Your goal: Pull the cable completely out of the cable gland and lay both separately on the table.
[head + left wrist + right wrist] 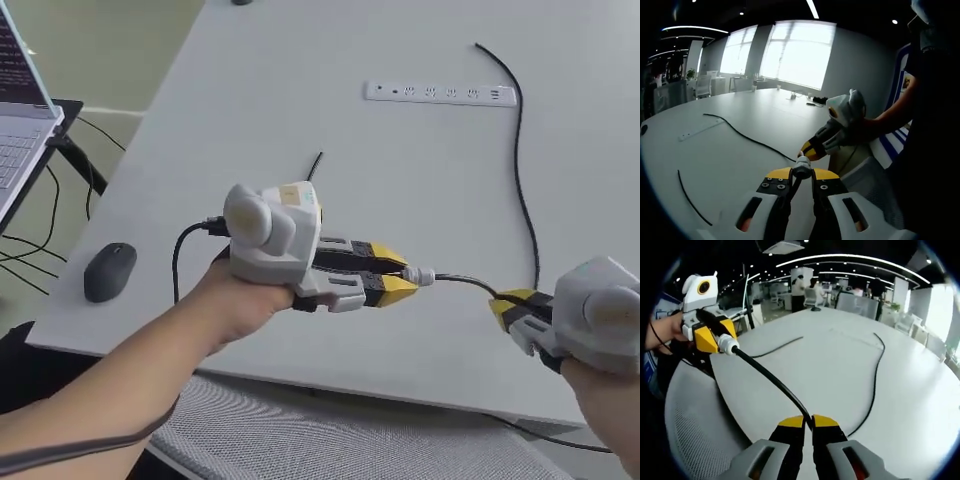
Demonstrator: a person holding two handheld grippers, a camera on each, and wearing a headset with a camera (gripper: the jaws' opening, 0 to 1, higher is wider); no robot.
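Above the large white table [300, 120]: hold steady the left gripper [402, 279], frame centre, jaws clamped on the small white plastic cable gland [419, 276]. Draw the right gripper [508, 306], lower right, jaws pinching the thin black cable [465, 283], straight along the gland axis.

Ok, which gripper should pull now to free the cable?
Right, probably: the right gripper is shut on the cable, the left gripper clamps the cable gland, so right can draw away.
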